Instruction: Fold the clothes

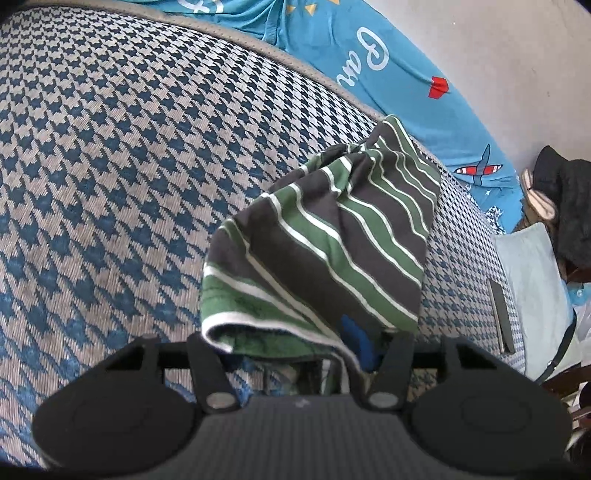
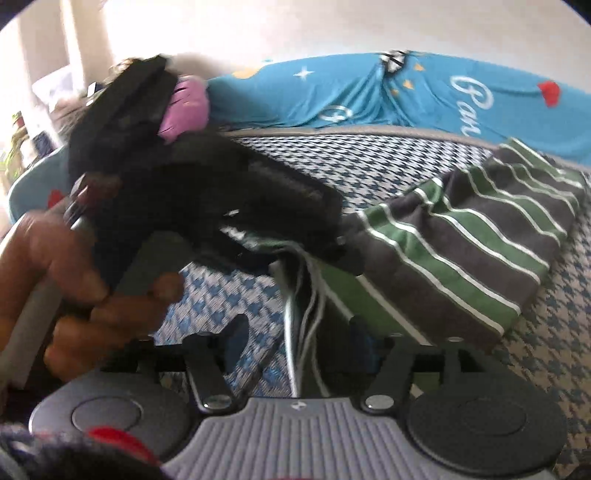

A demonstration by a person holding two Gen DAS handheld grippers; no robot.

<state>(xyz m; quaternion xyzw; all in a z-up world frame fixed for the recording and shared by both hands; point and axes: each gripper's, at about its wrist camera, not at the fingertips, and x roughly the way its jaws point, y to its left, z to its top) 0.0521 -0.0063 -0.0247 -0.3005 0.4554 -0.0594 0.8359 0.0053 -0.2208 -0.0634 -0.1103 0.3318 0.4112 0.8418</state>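
A blue-and-beige houndstooth woven bed cover (image 1: pixel 110 155) with a grey piped edge fills most of the left wrist view. Beyond its edge, from twelve to three o'clock, lies a bright blue printed sheet (image 1: pixel 399 85) with white script lettering, yellow stars and red shapes. At three o'clock sit a pale blue pillow (image 1: pixel 532 280) and a dark heap of black fabric (image 1: pixel 569 199). In the right wrist view, a pink-purple soft object (image 2: pixel 186 107) shows at eleven o'clock against a plain pale wall (image 2: pixel 295 29).

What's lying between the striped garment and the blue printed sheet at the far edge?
Only a strip of the houndstooth cover and its grey piped edge lie between the striped garment and the blue sheet; the right wrist view shows it best.
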